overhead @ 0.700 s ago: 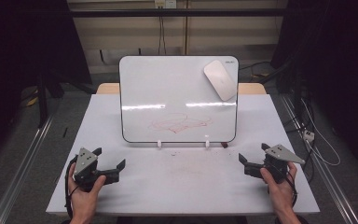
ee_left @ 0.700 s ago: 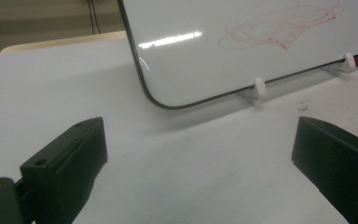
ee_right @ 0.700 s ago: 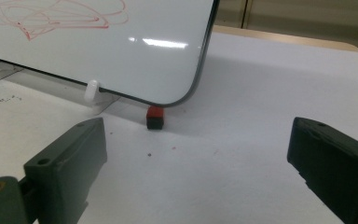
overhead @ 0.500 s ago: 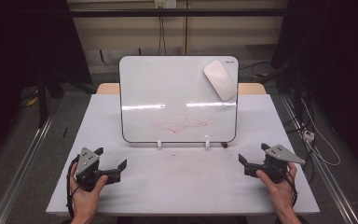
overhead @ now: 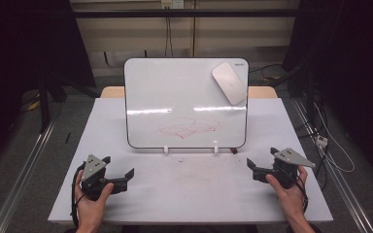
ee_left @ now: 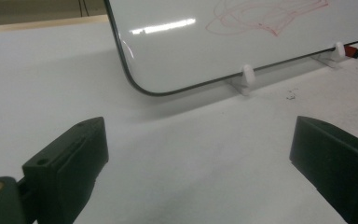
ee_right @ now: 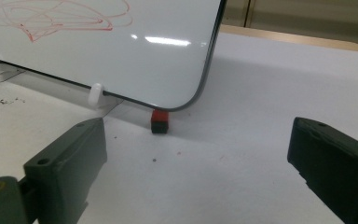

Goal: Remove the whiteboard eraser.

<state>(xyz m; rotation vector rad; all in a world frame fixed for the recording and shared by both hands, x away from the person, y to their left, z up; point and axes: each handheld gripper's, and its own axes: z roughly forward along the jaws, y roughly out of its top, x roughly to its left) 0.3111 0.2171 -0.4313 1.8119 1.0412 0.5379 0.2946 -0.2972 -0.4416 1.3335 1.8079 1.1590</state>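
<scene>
On my table (overhead: 194, 194): one whiteboard (overhead: 175, 97); on it one eraser (overhead: 229, 82), below it two white clips (overhead: 165, 149) and one red marker cap (ee_right: 160, 121); my two grippers (overhead: 119, 177).

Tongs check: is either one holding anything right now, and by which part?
Nothing held. Left tongs and right tongs stand open, empty, short of the whiteboard.

Bench (overhead: 141, 204): white top, wooden edge showing at far corners. Behind far edge: pale panelled wall (overhead: 126, 36), dark horizontal rail (overhead: 184, 13), wall socket (overhead: 171, 4) with two cables hanging down. Dark curtains (overhead: 24, 43) at both sides. Grey floor (overhead: 9, 145); metal floor rail (overhead: 19, 179) along left edge, another along right. Loose cables (overhead: 328, 145) on floor right of bench. Dim overall lighting.
</scene>
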